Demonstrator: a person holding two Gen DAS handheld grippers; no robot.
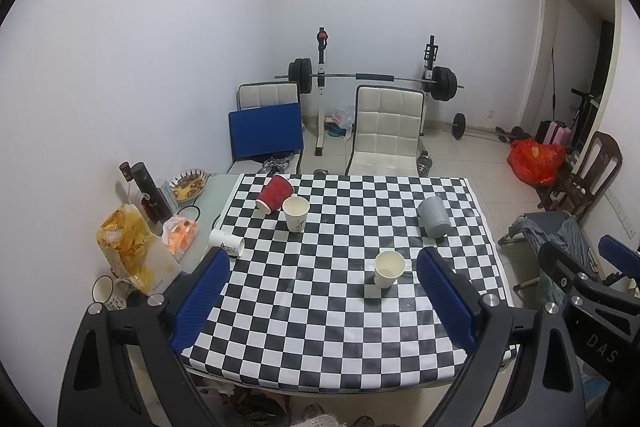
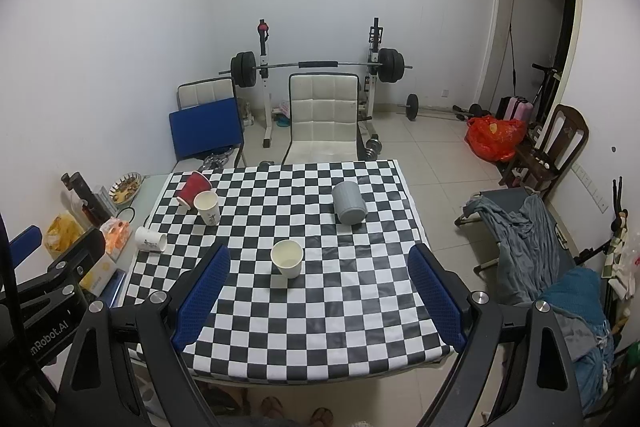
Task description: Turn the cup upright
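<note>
On the checkered tablecloth, a white paper cup stands upright near the front. A second white cup stands upright at the back left, beside a red cup lying tilted on its side. A white cup lies on its side at the left edge. A grey cup sits mouth down at the right. My left gripper and right gripper are open, empty, above the table's front.
Snack bags, a dark bottle, a bowl and a mug crowd the table's left strip. White chairs and a barbell rack stand behind. A cot with clothes is on the right.
</note>
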